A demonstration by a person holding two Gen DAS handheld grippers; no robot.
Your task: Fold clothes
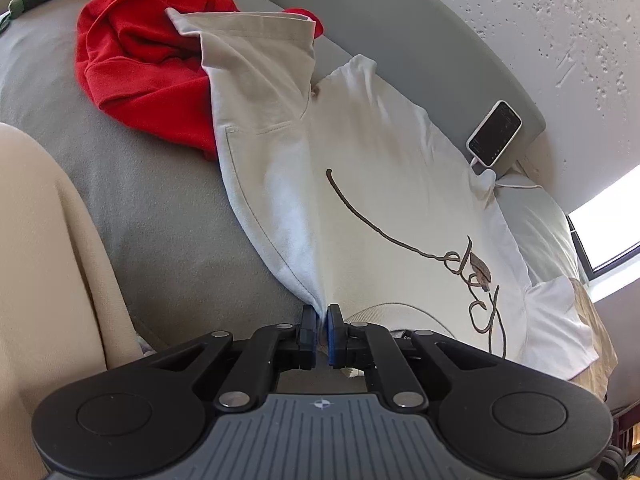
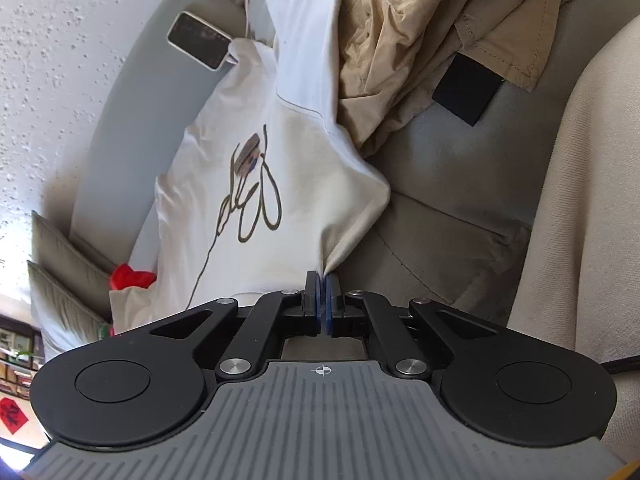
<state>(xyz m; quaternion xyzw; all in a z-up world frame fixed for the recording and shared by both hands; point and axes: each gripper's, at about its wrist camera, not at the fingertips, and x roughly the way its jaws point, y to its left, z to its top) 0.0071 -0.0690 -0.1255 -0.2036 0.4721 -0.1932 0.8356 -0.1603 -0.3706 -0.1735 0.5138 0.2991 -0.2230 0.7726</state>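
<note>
A cream-white T-shirt [image 1: 380, 184] with a dark line drawing lies spread on a grey sofa seat [image 1: 168, 220]. My left gripper [image 1: 321, 312] is shut on the shirt's near edge, which bunches between the jaws. In the right wrist view the same T-shirt [image 2: 248, 152] shows, and my right gripper [image 2: 322, 280] is shut on another pinched point of its near edge. One sleeve reaches onto a red garment [image 1: 136, 68].
A phone [image 1: 495, 134] on a cable leans against the sofa back; it also shows in the right wrist view [image 2: 199, 40]. A crumpled tan garment [image 2: 420, 32] lies beside the shirt, with a black patch [image 2: 466, 90]. A beige armrest [image 1: 44, 260] is at left. Cushions [image 2: 60, 256] stand far off.
</note>
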